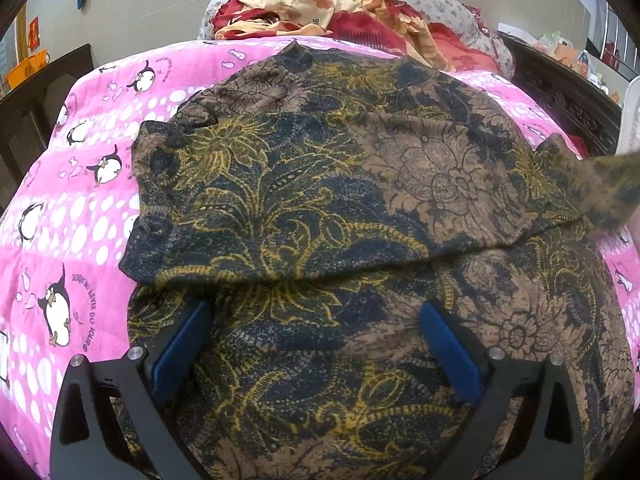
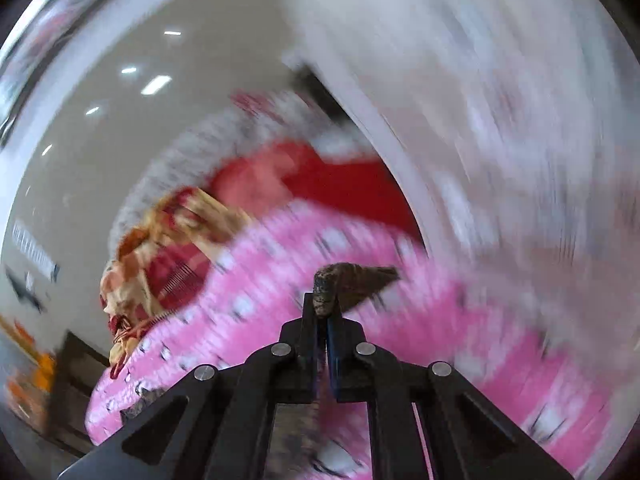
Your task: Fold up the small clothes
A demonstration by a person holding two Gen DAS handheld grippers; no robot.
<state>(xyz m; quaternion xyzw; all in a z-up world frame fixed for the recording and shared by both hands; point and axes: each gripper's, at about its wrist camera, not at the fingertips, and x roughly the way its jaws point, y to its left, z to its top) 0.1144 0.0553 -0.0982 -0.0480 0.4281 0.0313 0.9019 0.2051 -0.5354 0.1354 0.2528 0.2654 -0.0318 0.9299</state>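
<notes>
My left gripper (image 1: 316, 320): black frame, blue pads (image 1: 182, 344) standing wide apart, nothing between them; it sits low over the near part of the garment.

Garment (image 1: 320, 200): brown cloth with black and mustard floral print, spread across the pink blanket. One layer lies folded over another, its folded edge running across just beyond my left fingertips. A corner at the right edge of the left wrist view is lifted off the bed and blurred.

My right gripper (image 2: 325, 320): jaws closed together, clamped on a bunched bit of the same brown print (image 2: 332, 284), which sticks out past the tips. The rest of this view is smeared.

Pink blanket (image 1: 80, 208): penguin print with white dots, covering the bed under the garment.

Heap of red, orange and cream cloth (image 1: 320, 8): at the far end, on a grey floral pillow (image 1: 440, 0).
</notes>
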